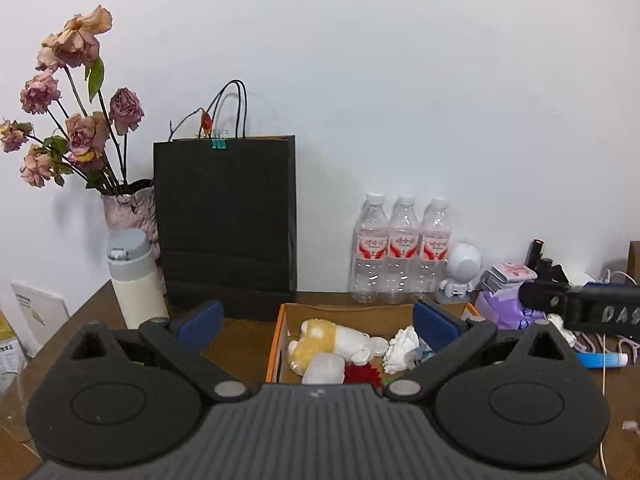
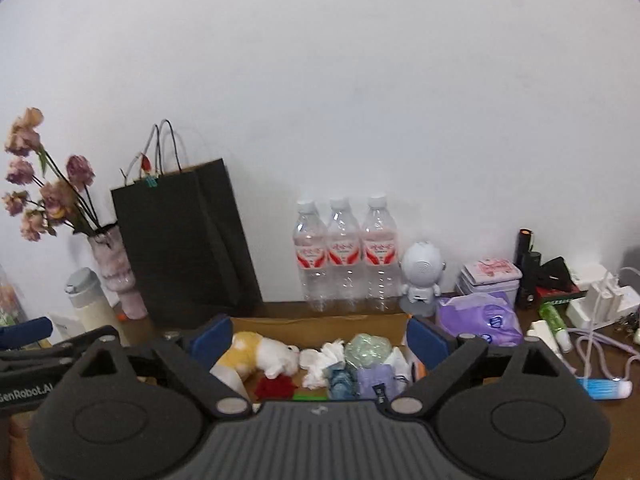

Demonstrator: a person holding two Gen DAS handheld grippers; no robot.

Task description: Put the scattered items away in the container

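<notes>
An open cardboard box (image 1: 276,336) (image 2: 280,326) sits on the brown table. It holds a yellow and white plush toy (image 1: 324,340) (image 2: 260,354), crumpled white tissue (image 1: 400,348) (image 2: 324,360), a red item (image 1: 362,374) (image 2: 276,386), a green crumpled wrap (image 2: 368,346) and a purple pouch (image 2: 378,380). My left gripper (image 1: 318,322) is open and empty above the box's near side. My right gripper (image 2: 320,336) is open and empty over the box. The right gripper also shows at the right of the left wrist view (image 1: 580,306).
A black paper bag (image 1: 226,224) (image 2: 180,240), a vase of dried roses (image 1: 128,212) and a white flask (image 1: 136,284) stand at the back left. Three water bottles (image 1: 400,252) (image 2: 344,256) and a white robot figure (image 2: 422,276) stand behind the box. A purple pack (image 2: 480,316), blue tube (image 2: 608,388), cables and chargers lie right.
</notes>
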